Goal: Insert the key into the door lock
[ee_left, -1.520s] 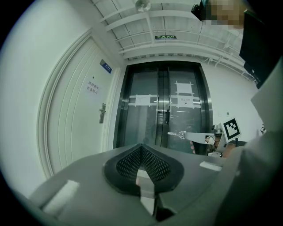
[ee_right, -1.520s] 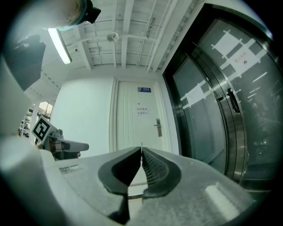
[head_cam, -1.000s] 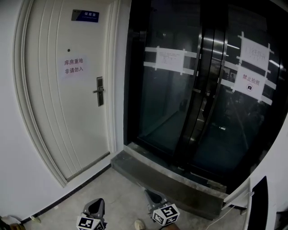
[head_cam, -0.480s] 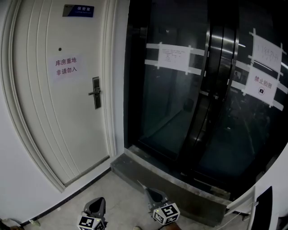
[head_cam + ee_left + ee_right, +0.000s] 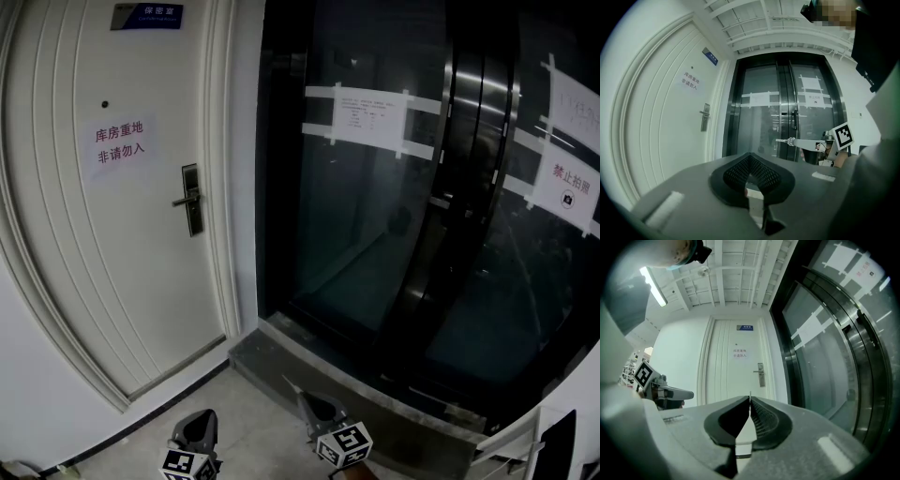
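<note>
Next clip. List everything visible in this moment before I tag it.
white door: one, white, left wall.
handle and lock plate: one, metal, door's right edge.
nameplate: one, blue, door top.
door notice: one, white with red print, above handle.
glass doors: two, dark, right of white door.
taped notices: three, white, on glass.
step: one, grey, below glass doors.
key: one, silvery, sticking from right tongs.
left tongs: one, grey, shut.
right tongs: one, grey, shut on key.

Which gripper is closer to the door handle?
Left, probably. The left gripper is straight below the door handle in the head view; the right gripper is further right, before the glass doors.
</note>
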Motion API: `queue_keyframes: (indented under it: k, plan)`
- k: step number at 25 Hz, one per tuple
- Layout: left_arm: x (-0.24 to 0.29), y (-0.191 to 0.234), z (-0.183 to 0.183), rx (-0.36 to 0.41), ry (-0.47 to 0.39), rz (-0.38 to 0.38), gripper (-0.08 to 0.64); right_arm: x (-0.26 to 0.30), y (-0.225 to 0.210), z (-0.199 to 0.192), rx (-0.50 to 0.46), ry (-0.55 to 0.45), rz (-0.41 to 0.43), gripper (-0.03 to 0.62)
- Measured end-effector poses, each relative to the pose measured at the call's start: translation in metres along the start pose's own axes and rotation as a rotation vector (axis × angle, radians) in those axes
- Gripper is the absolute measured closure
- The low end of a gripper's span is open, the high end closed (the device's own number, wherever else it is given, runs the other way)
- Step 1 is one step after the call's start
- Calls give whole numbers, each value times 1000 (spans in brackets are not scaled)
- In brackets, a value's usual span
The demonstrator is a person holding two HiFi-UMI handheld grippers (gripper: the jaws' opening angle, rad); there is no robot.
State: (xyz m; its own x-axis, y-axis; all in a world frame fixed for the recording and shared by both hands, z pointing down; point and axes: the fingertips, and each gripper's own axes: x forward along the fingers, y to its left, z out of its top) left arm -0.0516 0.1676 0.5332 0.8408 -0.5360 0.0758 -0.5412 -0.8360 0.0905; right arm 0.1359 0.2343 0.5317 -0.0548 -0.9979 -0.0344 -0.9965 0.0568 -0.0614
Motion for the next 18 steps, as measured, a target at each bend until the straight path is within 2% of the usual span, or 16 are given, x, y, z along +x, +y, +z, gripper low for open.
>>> queue_keyframes:
  k: [10, 18]
  plan:
    - [53, 24, 1, -2, 19, 20, 558, 47, -37, -7, 20, 9, 16, 581]
    - [100, 71, -1, -12, 32, 26, 558, 109, -57, -22, 24, 27, 20, 581]
